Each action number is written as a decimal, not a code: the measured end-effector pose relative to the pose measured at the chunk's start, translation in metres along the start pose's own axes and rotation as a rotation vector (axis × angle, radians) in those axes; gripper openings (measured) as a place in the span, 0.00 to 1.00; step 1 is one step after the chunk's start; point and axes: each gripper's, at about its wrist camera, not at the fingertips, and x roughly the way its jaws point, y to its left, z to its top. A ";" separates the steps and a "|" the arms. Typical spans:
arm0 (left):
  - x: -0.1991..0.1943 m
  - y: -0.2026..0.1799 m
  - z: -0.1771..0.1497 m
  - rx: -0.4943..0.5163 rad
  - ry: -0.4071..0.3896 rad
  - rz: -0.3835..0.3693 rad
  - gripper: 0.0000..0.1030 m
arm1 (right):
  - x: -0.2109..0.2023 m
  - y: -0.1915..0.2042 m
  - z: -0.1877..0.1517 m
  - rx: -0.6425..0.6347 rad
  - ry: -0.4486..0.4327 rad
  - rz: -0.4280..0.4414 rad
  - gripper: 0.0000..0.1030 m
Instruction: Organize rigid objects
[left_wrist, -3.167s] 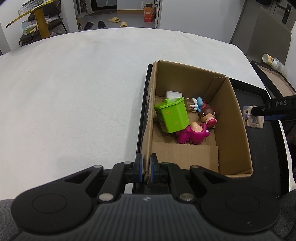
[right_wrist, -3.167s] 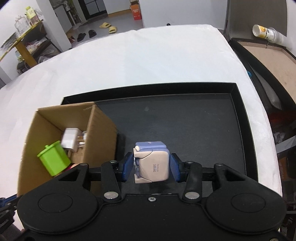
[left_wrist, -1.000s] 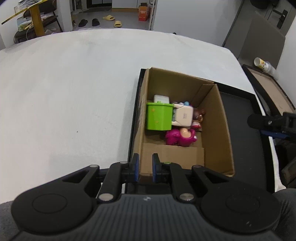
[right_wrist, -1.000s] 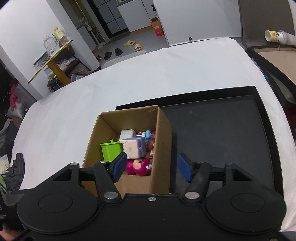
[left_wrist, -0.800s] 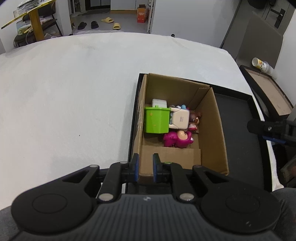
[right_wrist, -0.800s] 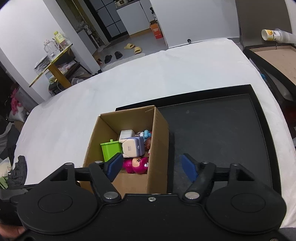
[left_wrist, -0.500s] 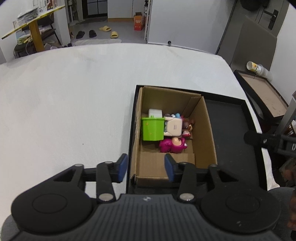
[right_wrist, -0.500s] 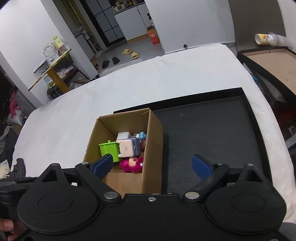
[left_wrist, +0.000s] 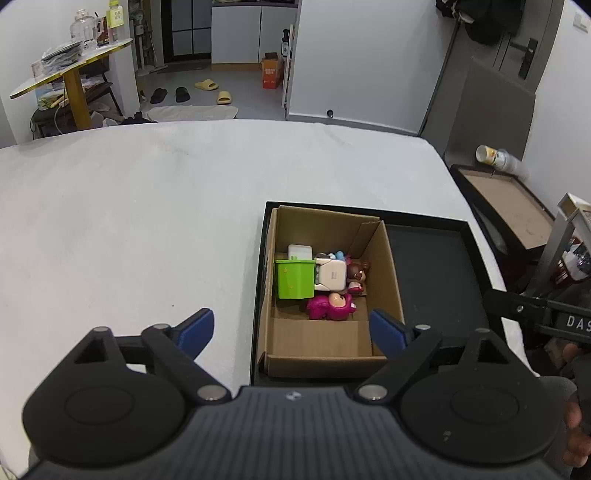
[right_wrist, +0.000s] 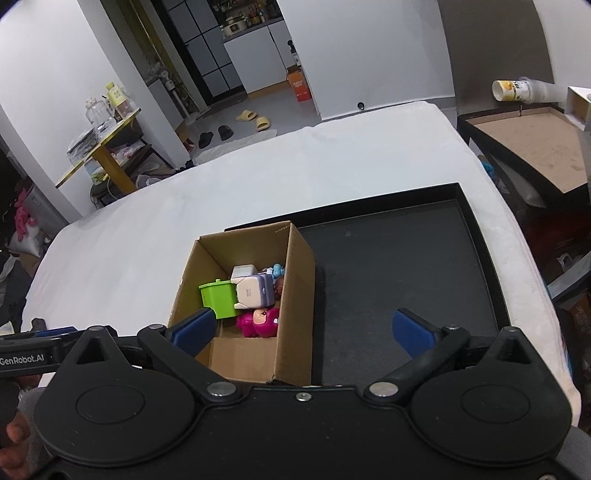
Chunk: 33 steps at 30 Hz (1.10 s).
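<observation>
The counter (left_wrist: 129, 206) under its white cloth fills more of both views than half a second ago, since both tongs have drawn back and up from the box. The black tray (right_wrist: 406, 266) lies on the counter's right part, its right half bare and its raised rim running close to the counter's right edge. The cardboard box (left_wrist: 386, 266) stands in the tray's left end, its left wall just beside the tray's left rim, flaps open upward.

The left tongs (left_wrist: 291, 330), which were nearly closed at the box's near wall a second ago, now stand spread wide, holding nothing, one fingertip over the cloth and the other over the box's near right corner. The right tongs (right_wrist: 301, 330) are likewise wide apart and bare; they carried the lilac-and-cream block toy (right_wrist: 253, 291) three seconds ago.

That toy now lies inside the box, touching the green bin (left_wrist: 294, 278), with the pink figure (left_wrist: 330, 305) in front of it and the white cube (left_wrist: 300, 252) behind.
</observation>
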 end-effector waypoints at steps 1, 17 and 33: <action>-0.002 0.000 -0.001 -0.003 -0.002 -0.008 0.91 | -0.003 0.001 -0.001 0.001 -0.002 -0.004 1.00; -0.052 0.015 -0.018 -0.043 -0.063 -0.011 0.99 | -0.046 0.013 -0.017 -0.017 -0.072 -0.041 1.00; -0.095 0.019 -0.031 -0.006 -0.101 -0.035 0.99 | -0.077 0.025 -0.029 -0.041 -0.103 -0.077 1.00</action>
